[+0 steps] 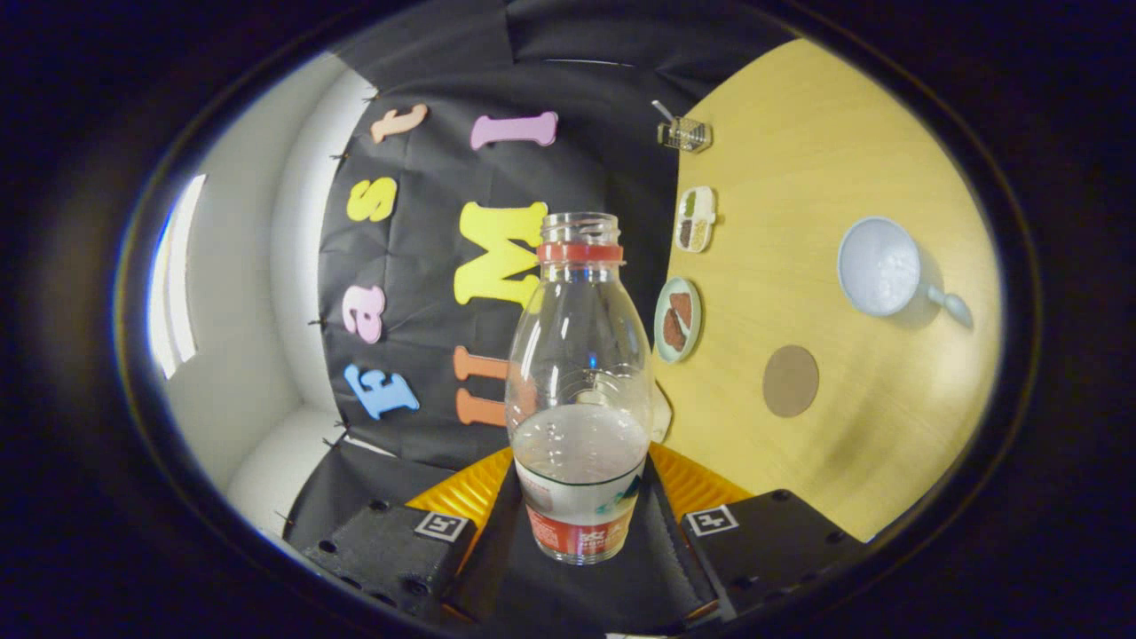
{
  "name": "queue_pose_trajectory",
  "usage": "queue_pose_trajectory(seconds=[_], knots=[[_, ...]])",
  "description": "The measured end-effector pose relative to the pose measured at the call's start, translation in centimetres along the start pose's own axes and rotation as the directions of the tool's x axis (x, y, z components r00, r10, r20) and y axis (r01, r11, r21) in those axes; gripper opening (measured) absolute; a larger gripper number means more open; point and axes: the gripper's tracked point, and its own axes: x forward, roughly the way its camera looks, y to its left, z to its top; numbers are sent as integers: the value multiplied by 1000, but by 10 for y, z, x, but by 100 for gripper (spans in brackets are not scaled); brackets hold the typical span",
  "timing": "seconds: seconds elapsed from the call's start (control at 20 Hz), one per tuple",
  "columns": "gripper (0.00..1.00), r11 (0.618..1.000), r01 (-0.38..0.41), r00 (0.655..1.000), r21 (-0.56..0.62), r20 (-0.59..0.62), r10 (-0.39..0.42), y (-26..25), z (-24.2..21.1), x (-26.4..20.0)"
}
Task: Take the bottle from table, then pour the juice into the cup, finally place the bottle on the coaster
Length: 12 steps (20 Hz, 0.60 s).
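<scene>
Jaws clamp the uncapped bottle [579, 382] between them, cup [879, 266] well beyond.

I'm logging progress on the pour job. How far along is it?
Done: the bottle is off the table, held between the fingers of the gripper, uncapped, tilted, with liquid near its base.
In hand: carrying it toward the cup, which lies well beyond the fingers; nothing is flowing out of the bottle's mouth.
Left: the pour, then setting the bottle on the bare round coaster.
</scene>
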Motion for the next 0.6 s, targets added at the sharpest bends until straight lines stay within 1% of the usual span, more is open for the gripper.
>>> queue_pose_trajectory(seconds=[0.1, 0.15, 0.25, 0.35, 0.4, 0.55, 0.6], knots=[[74, 992, 10, 1000, -130, -5, -10, 2, -8, -7], [74, 978, 15, 1000, -206, -6, -17, 4, -11, -12], [74, 931, 32, 999, -363, -7, -37, 7, -17, -22], [75, 865, 74, 997, -496, 5, -82, 5, -17, -26], [75, 824, 90, 995, -559, 16, -98, 7, -16, -29], [75, 683, 109, 993, -723, 46, -110, 18, -18, -32], [75, 647, 104, 993, -756, 47, -106, 22, -20, -31]])
